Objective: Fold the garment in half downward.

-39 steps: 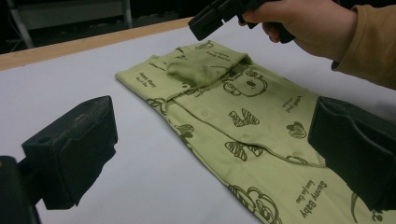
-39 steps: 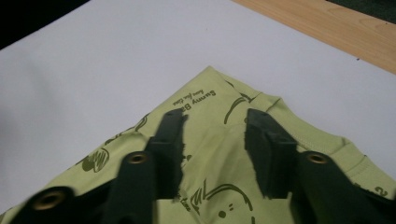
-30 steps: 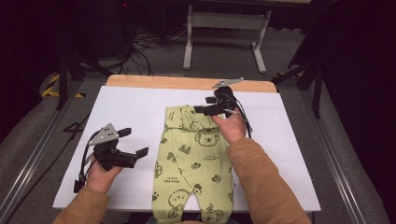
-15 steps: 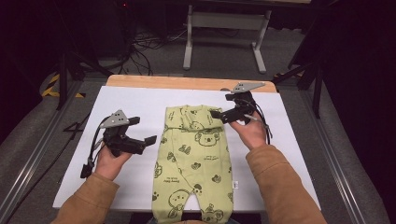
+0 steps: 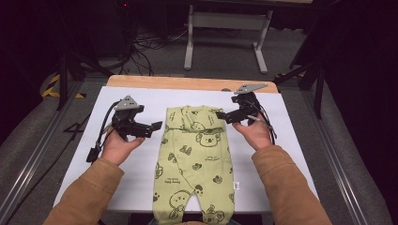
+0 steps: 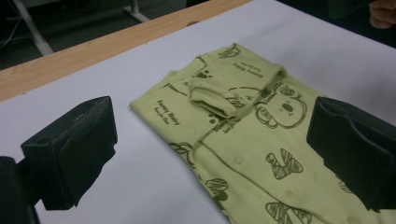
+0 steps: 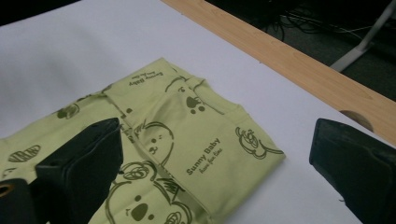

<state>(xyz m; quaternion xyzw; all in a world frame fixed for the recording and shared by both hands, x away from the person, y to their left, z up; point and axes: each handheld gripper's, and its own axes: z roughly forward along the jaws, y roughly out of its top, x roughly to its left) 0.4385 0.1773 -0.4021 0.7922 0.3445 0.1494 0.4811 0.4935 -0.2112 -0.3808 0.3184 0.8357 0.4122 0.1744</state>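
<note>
Black left tongs (image 5: 152, 126) and right tongs (image 5: 220, 115) wide open, empty, flanking green baby romper (image 5: 197, 159).

High view looks down; both tool views closely share the romper (image 5: 197, 154).

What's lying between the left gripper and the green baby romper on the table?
Nothing: in the high view, bare white table cover separates the open left gripper from the green romper.

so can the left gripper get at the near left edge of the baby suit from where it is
Probably yes. The left gripper hangs open just beside the baby suit, with bare white table cover between them and nothing lying in the way.
</note>
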